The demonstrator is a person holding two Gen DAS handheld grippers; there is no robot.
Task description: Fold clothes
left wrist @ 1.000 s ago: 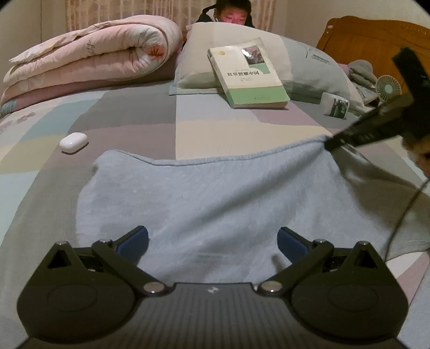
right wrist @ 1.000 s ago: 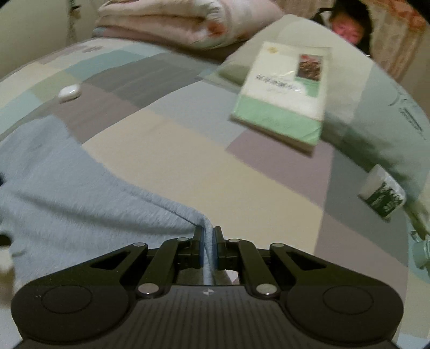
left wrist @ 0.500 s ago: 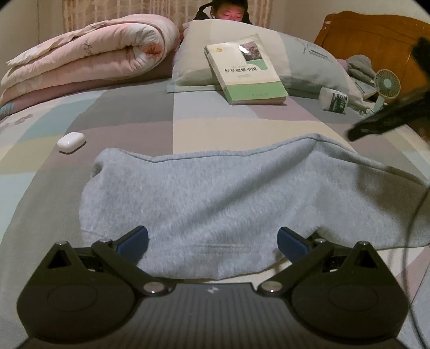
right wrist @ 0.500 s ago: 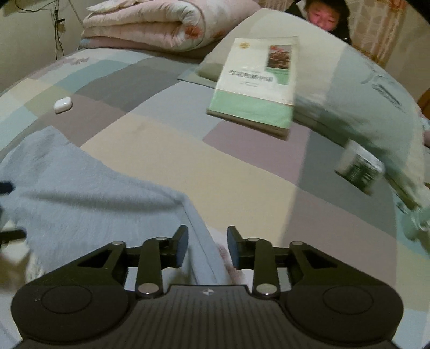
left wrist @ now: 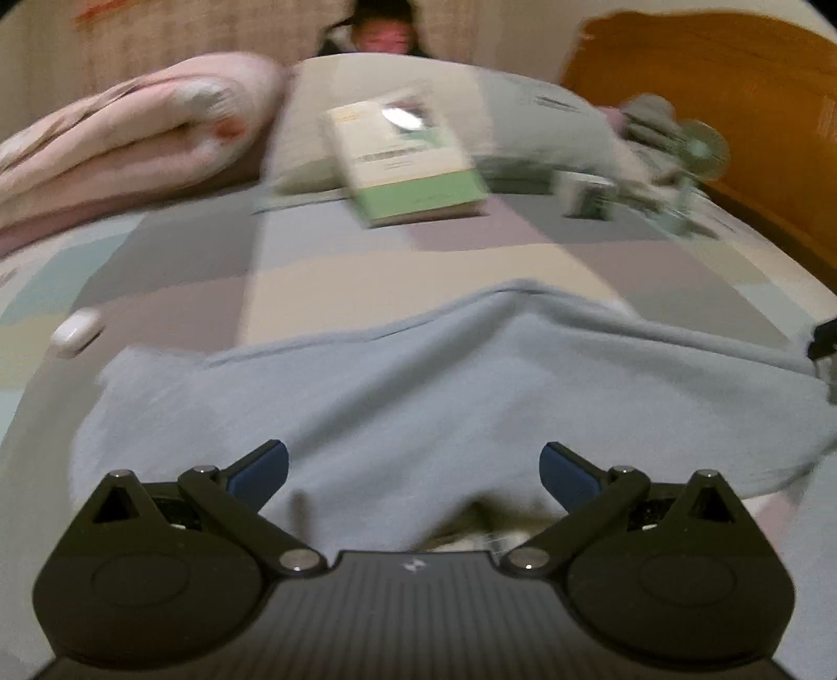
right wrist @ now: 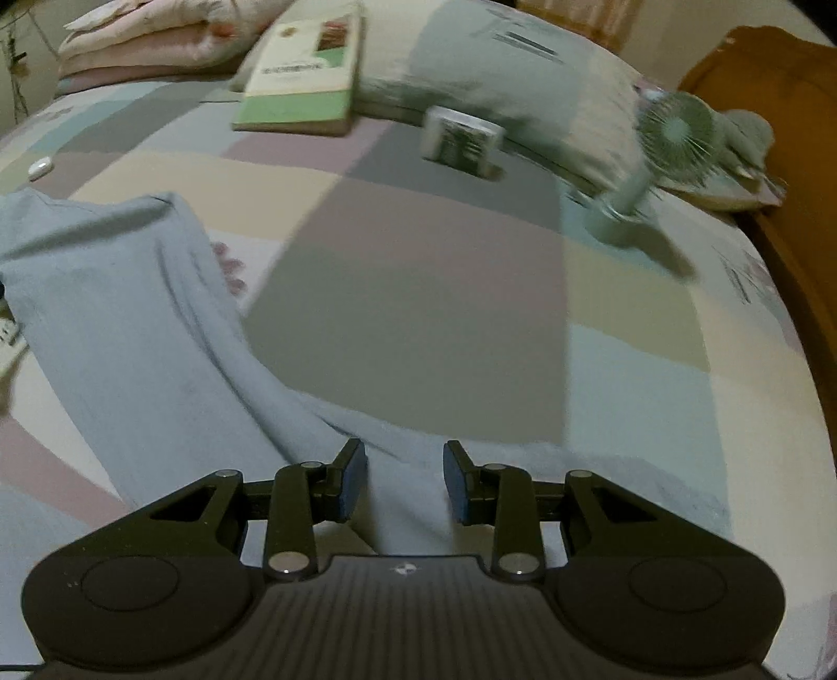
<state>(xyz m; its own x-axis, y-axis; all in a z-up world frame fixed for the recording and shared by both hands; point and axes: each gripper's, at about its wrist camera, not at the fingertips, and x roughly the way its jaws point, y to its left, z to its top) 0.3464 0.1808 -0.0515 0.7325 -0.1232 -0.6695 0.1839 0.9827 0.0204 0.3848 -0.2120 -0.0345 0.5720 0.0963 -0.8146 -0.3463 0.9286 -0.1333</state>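
A light blue garment (left wrist: 418, 387) lies spread across the patchwork bedsheet (left wrist: 366, 272). My left gripper (left wrist: 413, 465) hovers over the garment's near edge, open wide, with nothing between its blue pads. In the right wrist view the same garment (right wrist: 131, 324) runs from the upper left down under my right gripper (right wrist: 402, 478). That gripper is open, with a narrow gap between its pads. Cloth lies below the gap but is not pinched. The picture is blurred by motion.
A green-and-white book (left wrist: 408, 157) leans on a grey pillow (left wrist: 523, 115), beside a rolled pink quilt (left wrist: 131, 141). A white earbud case (left wrist: 76, 332) lies at the left. A small carton (right wrist: 460, 138) and a desk fan (right wrist: 675, 136) stand near the wooden headboard (left wrist: 732, 104). A person (left wrist: 382, 36) sits behind the pillow.
My right gripper has opened and let go of the garment's edge, then swung away to the right. The freed edge has dropped onto the bed. My left gripper has shifted sideways, still open.
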